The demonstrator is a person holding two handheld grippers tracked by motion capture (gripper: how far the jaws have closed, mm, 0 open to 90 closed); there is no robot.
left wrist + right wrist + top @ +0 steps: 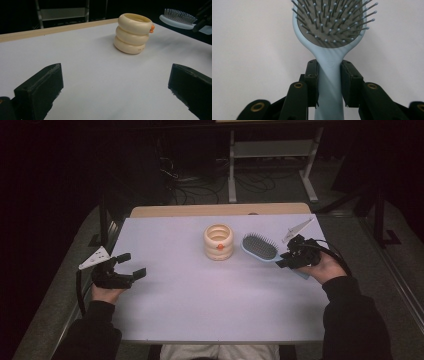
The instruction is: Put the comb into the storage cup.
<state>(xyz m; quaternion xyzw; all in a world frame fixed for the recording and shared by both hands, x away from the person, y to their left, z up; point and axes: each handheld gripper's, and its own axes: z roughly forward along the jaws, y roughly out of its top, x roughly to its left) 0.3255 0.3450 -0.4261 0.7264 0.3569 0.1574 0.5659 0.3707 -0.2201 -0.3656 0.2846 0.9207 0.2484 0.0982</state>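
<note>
High view: one white table (200,305), one cream holder (218,241) of three stacked rings, one blue brush (260,247), two grippers. Holder stands upright near the table's middle, open top up, a small orange knob (219,247) on its side; brush lies just right of the holder, apart from it, bristles up, its head nearest the holder; right gripper (287,257) sits right of the holder, its jaws closed on the brush handle; left gripper (131,265) hovers well left of the holder, jaws spread wide with nothing between them; bare tabletop lies between it and the holder. Right gripper view: both pads press the handle's neck just below the bristle head (332,22). Beyond the holder: a wooden table edge (220,210), a grey shelf frame (272,150), floor cables (200,190).
</note>
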